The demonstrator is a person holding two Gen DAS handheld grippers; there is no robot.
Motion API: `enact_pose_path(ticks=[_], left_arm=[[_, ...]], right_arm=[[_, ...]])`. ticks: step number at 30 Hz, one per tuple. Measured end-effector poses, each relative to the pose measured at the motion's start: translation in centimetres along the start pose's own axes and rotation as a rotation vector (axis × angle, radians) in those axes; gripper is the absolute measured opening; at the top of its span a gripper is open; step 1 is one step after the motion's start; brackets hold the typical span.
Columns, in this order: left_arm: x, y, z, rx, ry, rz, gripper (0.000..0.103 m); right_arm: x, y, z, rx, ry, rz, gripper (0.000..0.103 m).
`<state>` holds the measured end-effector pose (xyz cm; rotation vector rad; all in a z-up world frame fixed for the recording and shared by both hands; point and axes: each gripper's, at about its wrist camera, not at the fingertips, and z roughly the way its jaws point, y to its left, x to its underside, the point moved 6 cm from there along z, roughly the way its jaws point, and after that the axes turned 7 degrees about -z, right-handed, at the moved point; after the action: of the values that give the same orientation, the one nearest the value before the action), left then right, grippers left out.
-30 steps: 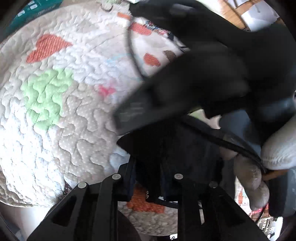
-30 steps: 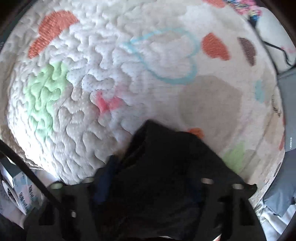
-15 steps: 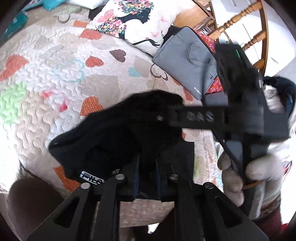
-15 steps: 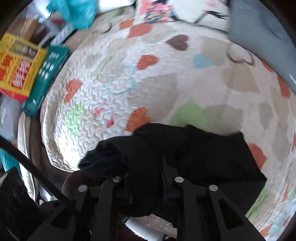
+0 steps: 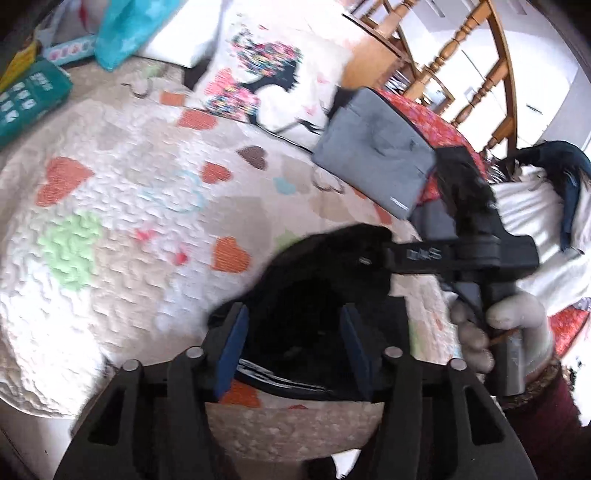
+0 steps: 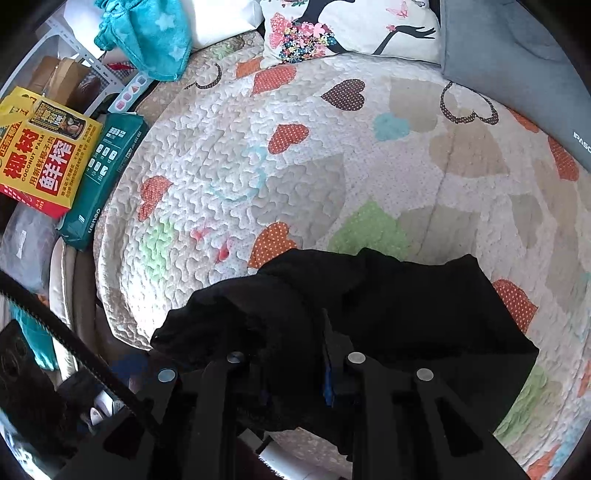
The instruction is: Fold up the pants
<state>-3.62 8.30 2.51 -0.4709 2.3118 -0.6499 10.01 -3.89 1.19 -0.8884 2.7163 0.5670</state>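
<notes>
- My left tool (image 5: 291, 343) stands wide, its blue pads (image 5: 232, 354) well apart — the pants (image 5: 314, 295) lie between them, but neither pad presses the cloth.
- My right tool (image 6: 295, 354) is narrow and clamped on the pants (image 6: 369, 314), with black cloth bunched between its fingers.
- In the left view the right tool (image 5: 373, 258) reaches in from the right side, its tip buried in the top of the heap; a gloved hand (image 5: 498, 339) grips its handle.
- The pants lie in a dark rumpled heap on the near part of the quilt (image 6: 295, 184), close to its edge — the bed cover with coloured hearts.
- A white pillow (image 6: 351, 26) with a flower print sits at the far end of the quilt, and a grey bag (image 5: 373, 151) lies just beside it.
- At the left of the quilt are a yellow box (image 6: 44, 147), a green pack (image 6: 103, 177) and a teal cloth (image 6: 147, 40).
- Wooden chairs (image 5: 476, 66) stand behind the bed in the left view.
</notes>
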Motion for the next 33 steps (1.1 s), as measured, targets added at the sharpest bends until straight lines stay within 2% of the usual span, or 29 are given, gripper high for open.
enact_pose_path(ticks=[3,5,9,11,12,13,14,15,17,19,22,27,30,33], left_arm=[[-0.4,0.8,-0.2,-0.039,-0.016,0.034,0.057],[-0.3,0.6,-0.4,-0.048,-0.017,0.094,0.072],[0.4,-0.4,0.7,-0.091,0.022,0.23,0.075],[0.6,-0.2,2.1,-0.17,0.053,0.268,0.075],[0.7,0.3,3.4,-0.254,0.081,0.286,0.075],[0.9,0.8,4.3,-0.307,0.113,0.294,0.06],[1.1,1.3,5.5,-0.338,0.163,0.286,0.018],[1.3,1.7,6.1,-0.326,0.203,0.258,0.011],[1.4,1.7,6.5,-0.256,0.227,0.193,0.011],[1.3,0.8,5.9,-0.194,0.208,0.169,0.011],[1.1,-1.9,4.4,-0.059,0.174,0.141,0.011],[1.5,-8.4,4.3,0.072,0.176,0.182,0.011],[2.8,-12.1,6.1,0.127,0.222,0.199,0.011],[4.9,-15.3,8.7,0.146,0.27,0.232,0.011]], right_arm=[[-0.1,-0.1,0.3,0.005,0.011,0.005,0.022],[-0.2,0.0,0.4,0.008,0.016,0.003,0.022],[-0.6,0.5,0.6,0.017,0.021,-0.009,0.022],[-0.7,0.9,0.7,0.018,0.025,-0.018,0.022],[-0.7,1.0,0.7,0.016,0.026,-0.022,0.022],[-0.6,1.2,0.7,0.012,0.026,-0.023,0.022],[-0.5,1.3,0.7,0.01,0.024,-0.02,0.022],[-0.4,1.4,0.6,0.004,0.022,-0.02,0.022],[-0.2,1.2,0.4,-0.001,0.012,-0.012,0.022],[-0.1,0.6,-0.2,-0.012,-0.008,0.006,0.022],[0.0,-1.0,-1.3,-0.042,-0.049,0.051,0.022],[1.2,-4.5,-4.5,-0.107,-0.145,0.116,0.022],[2.8,-8.0,-6.4,-0.119,-0.202,0.181,0.022],[5.2,-12.7,-7.3,-0.13,-0.229,0.266,0.024]])
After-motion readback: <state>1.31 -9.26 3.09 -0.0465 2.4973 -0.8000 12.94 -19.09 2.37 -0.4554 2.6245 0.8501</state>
